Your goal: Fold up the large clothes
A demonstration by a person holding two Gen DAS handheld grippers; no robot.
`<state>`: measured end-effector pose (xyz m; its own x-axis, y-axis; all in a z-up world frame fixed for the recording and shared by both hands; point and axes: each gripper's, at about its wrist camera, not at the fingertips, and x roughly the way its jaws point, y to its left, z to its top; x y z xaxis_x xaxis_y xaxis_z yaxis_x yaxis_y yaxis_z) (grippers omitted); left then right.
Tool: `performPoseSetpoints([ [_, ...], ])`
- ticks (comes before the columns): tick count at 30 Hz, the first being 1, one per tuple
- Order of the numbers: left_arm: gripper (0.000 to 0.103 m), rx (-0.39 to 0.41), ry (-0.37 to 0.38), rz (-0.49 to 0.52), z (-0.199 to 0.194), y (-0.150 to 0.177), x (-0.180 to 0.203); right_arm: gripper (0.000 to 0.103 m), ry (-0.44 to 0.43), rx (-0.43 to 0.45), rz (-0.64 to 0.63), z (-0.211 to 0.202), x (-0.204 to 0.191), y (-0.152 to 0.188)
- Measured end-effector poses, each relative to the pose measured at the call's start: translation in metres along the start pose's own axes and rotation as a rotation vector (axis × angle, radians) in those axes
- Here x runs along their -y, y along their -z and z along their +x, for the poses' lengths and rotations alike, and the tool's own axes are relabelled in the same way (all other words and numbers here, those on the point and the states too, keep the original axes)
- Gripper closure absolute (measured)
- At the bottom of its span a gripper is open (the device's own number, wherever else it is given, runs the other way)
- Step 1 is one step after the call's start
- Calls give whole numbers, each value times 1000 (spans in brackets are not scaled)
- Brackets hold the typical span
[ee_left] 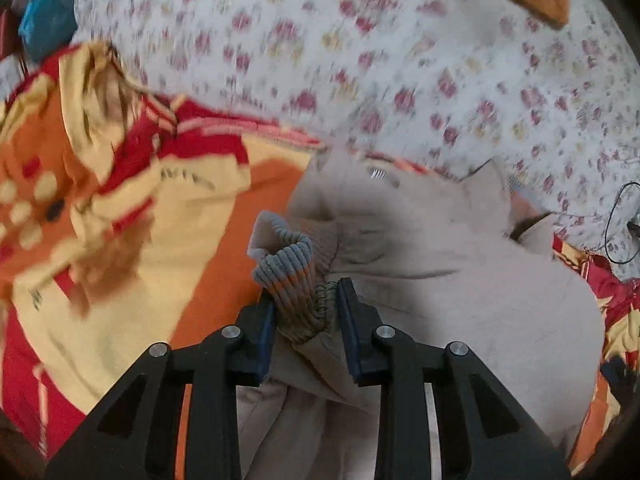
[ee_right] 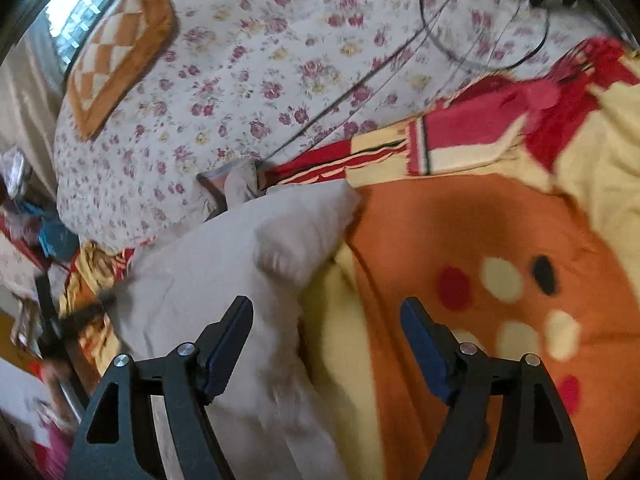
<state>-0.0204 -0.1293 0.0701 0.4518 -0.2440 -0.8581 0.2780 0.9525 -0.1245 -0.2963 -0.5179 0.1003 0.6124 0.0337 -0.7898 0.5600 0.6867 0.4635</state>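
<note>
Beige sweatshirt is lying rumpled on an orange, red and cream blanket over a floral bedsheet. The left gripper is pinching its ribbed cuff, pads pressing both sides. The right gripper is hovering with fingers spread over the sweatshirt's edge, where bare blanket is opening out to its right. A black cable is looping on the sheet beyond.

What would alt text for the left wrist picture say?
The left gripper pinches the ribbed cuff of a beige sweatshirt, which lies on an orange, yellow and red blanket. A floral bedsheet spreads behind.
</note>
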Motion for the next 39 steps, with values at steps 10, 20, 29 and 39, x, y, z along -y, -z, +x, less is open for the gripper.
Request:
performPoseSetpoints([
  [10,68,33,20,67,1,9,24,90,-12,-66,-78,71,-35,-41],
  [20,50,15,-23,121,13,19,34,71,149,4,-107,47,-18,-37],
  [29,25,59,-164,153,23,23,41,75,236,-125,-417,47,-57,38],
  [39,20,128,-126,116,3,11,37,66,167,5,-322,18,-64,17],
])
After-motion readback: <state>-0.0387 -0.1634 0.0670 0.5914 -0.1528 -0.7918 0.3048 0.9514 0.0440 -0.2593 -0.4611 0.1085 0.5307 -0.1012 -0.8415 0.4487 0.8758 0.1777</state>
